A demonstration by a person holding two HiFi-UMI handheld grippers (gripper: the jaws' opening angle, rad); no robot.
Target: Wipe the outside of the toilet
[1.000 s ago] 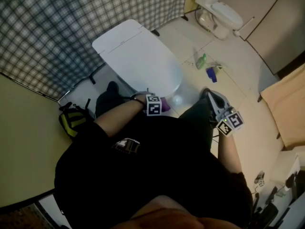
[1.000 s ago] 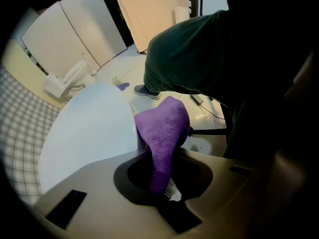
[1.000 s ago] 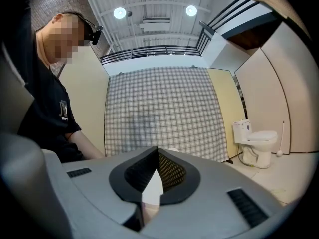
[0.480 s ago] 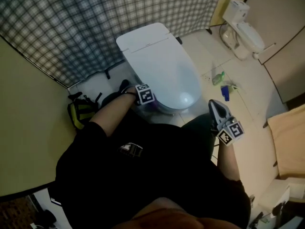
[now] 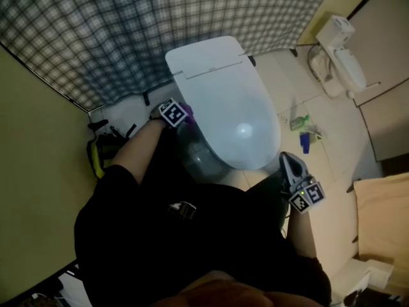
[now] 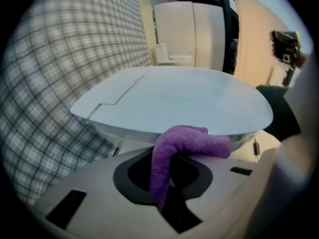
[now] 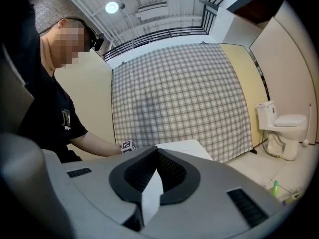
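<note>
A white toilet [image 5: 223, 101] with its lid down stands in the middle of the head view. My left gripper [image 5: 181, 115] is at the toilet's left side, near the back, shut on a purple cloth [image 5: 190, 116]. In the left gripper view the purple cloth [image 6: 184, 142] hangs from the shut left gripper [image 6: 167, 180] and lies against the bowl just under the lid [image 6: 174, 101]. My right gripper [image 5: 289, 164] hovers off the toilet's front right corner, apart from it. In its own view the right gripper [image 7: 152, 183] is shut with nothing in it.
A plaid curtain [image 5: 128, 24] hangs behind the toilet. A second toilet [image 5: 342, 53] stands at the far right. A green bottle [image 5: 299, 121] and a blue object [image 5: 304, 139] lie on the floor right of the bowl. A yellow-black bag [image 5: 99, 152] sits at the left.
My left gripper has carried the purple cloth from the toilet's front round its left side toward the back. The right gripper has stayed near the front right.
</note>
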